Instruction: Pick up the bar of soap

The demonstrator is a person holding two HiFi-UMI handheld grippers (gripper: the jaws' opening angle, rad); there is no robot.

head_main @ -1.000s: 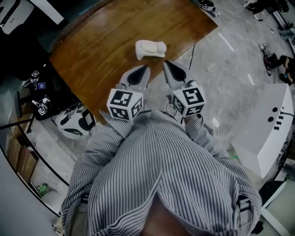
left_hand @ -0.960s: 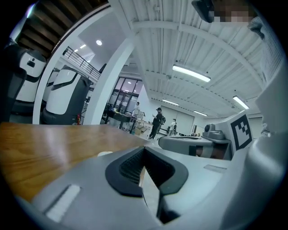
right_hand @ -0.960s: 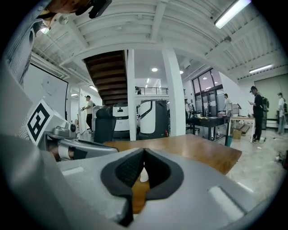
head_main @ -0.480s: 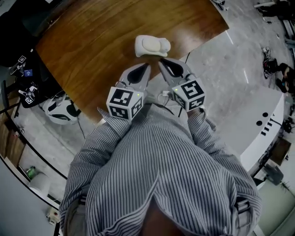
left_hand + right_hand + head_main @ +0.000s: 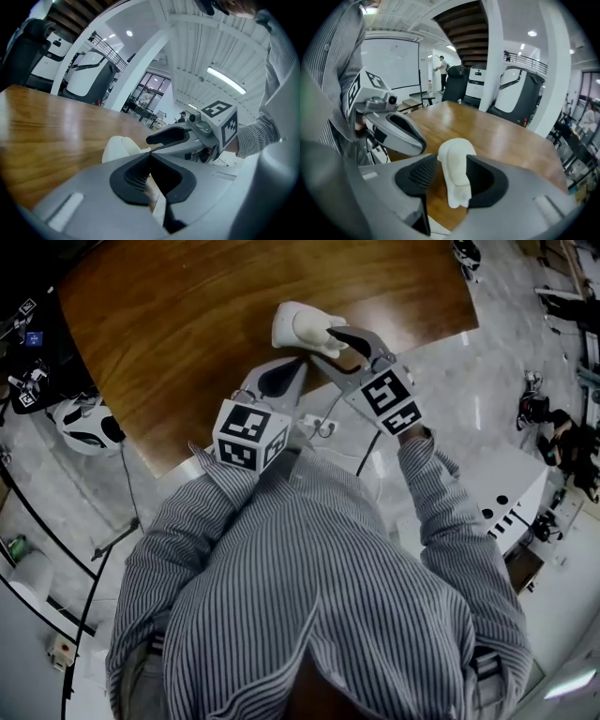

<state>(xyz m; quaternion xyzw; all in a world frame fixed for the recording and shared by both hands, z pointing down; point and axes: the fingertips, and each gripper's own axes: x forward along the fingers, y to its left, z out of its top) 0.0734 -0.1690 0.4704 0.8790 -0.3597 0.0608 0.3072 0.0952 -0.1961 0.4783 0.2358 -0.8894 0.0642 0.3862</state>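
The pale bar of soap (image 5: 302, 326) lies with its white holder on the brown wooden table (image 5: 169, 324), close to the near edge. My right gripper (image 5: 330, 341) has reached it. In the right gripper view the soap (image 5: 455, 168) stands between the jaws of the right gripper (image 5: 452, 160), which are opening, with a gap at the left pad. My left gripper (image 5: 284, 373) hovers just short of the soap with its jaws closed together and nothing in them. From the left gripper view, the soap (image 5: 119, 145) shows beyond the left gripper (image 5: 150, 157).
The table's near edge (image 5: 234, 442) runs under both grippers, with grey floor below it. A white helmet-like object (image 5: 82, 423) lies on the floor at left. A white cabinet (image 5: 511, 493) stands at right.
The right gripper moved forward over the table edge to the soap and its jaws spread around it. The left gripper stayed close by, shut.
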